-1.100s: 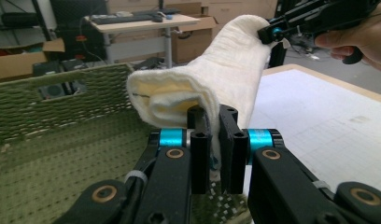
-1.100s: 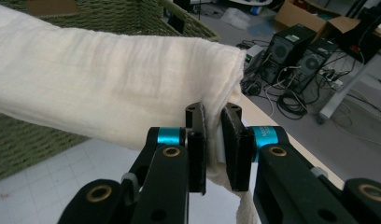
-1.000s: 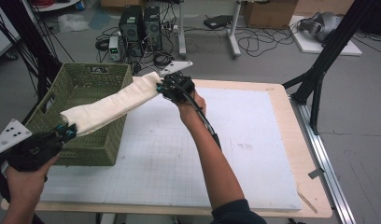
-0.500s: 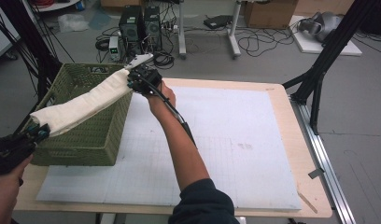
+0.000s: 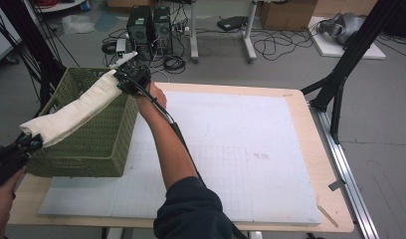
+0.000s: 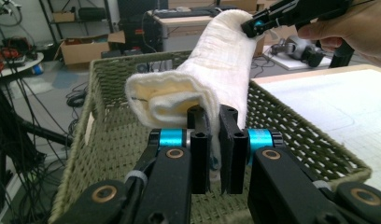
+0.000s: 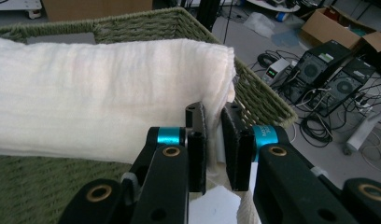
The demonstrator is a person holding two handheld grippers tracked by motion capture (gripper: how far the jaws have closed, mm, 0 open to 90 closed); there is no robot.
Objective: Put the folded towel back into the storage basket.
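Observation:
A folded cream towel [image 5: 74,112] hangs stretched between my two grippers, above the green woven basket [image 5: 99,144] at the table's left. My left gripper [image 5: 29,144] is shut on the towel's near end, at the basket's front left corner. In the left gripper view the towel [image 6: 216,70] runs away from the shut jaws [image 6: 214,154] toward the right gripper [image 6: 258,23]. My right gripper [image 5: 122,79] is shut on the far end, over the basket's back right corner. In the right gripper view the jaws [image 7: 213,140] pinch the towel's corner [image 7: 109,112] above the basket rim [image 7: 254,93].
The basket stands on a white gridded mat [image 5: 251,149] that covers a wooden table [image 5: 335,199]. Computer towers [image 5: 151,25] and cables lie on the floor behind. A black stand [image 5: 348,64] rises at the right edge.
Both grippers have carried the towel leftward, from above the mat to above the basket. The right arm now reaches across to the basket's far corner.

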